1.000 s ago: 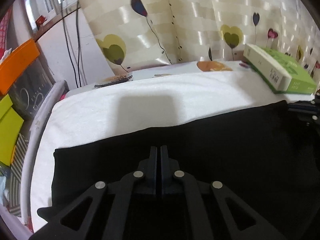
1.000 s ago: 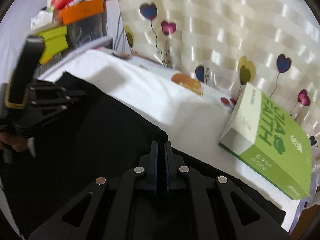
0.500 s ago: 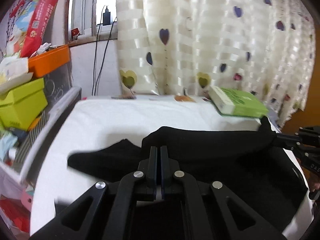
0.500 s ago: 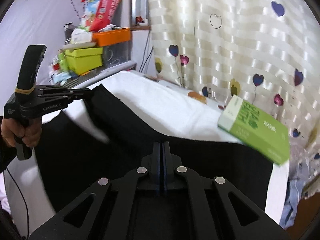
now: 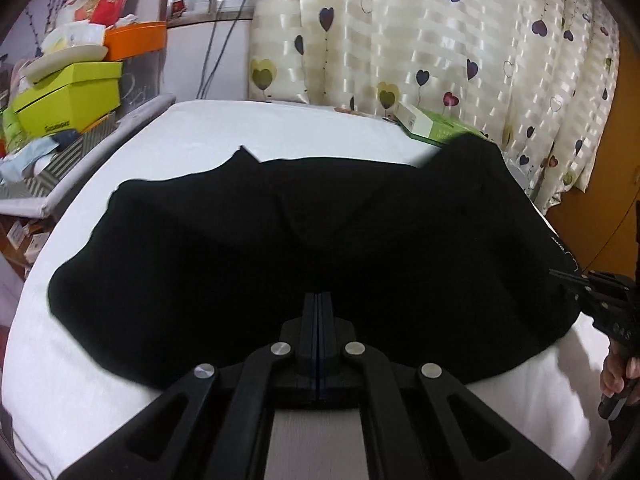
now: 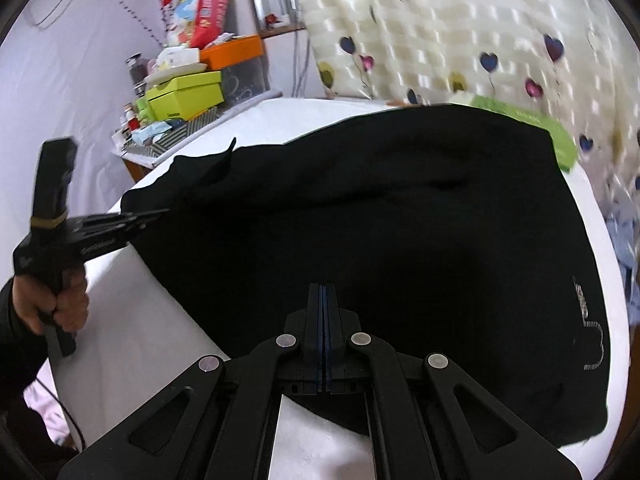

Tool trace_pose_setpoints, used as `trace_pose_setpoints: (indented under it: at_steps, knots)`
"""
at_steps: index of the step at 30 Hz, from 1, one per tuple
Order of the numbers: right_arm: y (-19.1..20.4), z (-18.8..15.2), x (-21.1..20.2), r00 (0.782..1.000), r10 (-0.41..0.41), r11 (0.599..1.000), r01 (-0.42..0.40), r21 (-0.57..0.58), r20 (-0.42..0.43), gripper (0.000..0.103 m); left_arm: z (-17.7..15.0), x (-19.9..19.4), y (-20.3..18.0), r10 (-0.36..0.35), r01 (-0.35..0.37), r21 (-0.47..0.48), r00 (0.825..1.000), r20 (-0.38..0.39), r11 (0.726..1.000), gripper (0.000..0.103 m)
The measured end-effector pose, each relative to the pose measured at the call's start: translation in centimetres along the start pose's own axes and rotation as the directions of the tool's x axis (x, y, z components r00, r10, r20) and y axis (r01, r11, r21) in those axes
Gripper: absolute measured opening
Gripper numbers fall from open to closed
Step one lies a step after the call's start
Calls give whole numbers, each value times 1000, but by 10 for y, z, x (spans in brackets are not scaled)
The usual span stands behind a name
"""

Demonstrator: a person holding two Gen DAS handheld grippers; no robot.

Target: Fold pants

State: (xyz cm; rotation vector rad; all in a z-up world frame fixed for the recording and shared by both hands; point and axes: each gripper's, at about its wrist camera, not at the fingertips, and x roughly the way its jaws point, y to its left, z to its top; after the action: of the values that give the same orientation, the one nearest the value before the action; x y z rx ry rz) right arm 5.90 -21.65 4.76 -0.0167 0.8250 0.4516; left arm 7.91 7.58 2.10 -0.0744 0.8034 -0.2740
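Black pants (image 5: 312, 236) lie lengthwise across the white bed (image 5: 208, 132), near edge pinched by the closed left gripper (image 5: 318, 300) and right gripper (image 6: 322, 292).

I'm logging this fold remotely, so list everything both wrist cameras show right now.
pants: 1, black, spread across the table, near edge pinched by both grippers
table: 1, white cover, under the pants
green box: 1, green and white, far right of table, partly behind the pants
curtain: 1, cream with hearts, behind the table
lime box: 1, lime, side stack at left
orange box: 1, orange, above the lime box
left gripper: 1, black, shut on pants
right gripper: 1, black, shut on pants
hand: 1, holding left gripper's handle
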Motion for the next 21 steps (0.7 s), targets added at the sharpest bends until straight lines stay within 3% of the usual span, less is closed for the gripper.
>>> trace_pose_setpoints:
  at_steps: [2, 4, 6, 7, 8, 12, 18, 21]
  knots:
    - [-4, 5, -1, 1000, -25, 999, 25, 20, 4, 2, -1, -9, 2, -2, 2, -3, 1000, 17, 1000, 1]
    - [-6, 12, -3, 998, -58, 998, 57, 21, 14, 12, 2, -16, 5, -2, 2, -12, 1000, 26, 1000, 1]
    - [-11, 21, -4, 997, -77, 996, 76, 38, 28, 45, 12, -21, 11, -1, 3, -39, 999, 46, 999, 2]
    - [-16, 31, -2, 996, -83, 995, 80, 58, 37, 50, 20, -22, 13, 8, -5, -48, 998, 58, 999, 2]
    - [-20, 37, 0, 995, -88, 994, 85, 69, 40, 51, 29, -21, 15, 26, -22, -60, 997, 67, 998, 5]
    - [-40, 80, 27, 991, -135, 984, 134, 120, 4, 51, 67, 2, 20, 98, -91, -99, 992, 75, 991, 31]
    - [-68, 144, 76, 985, -169, 968, 175, 182, -45, 51, 92, 61, 25, 210, -212, -113, 977, -34, 971, 32]
    - [-81, 169, 115, 951, -268, 937, 295, 188, -154, 51, 87, 79, 27, 252, -259, -108, 965, -75, 960, 32]
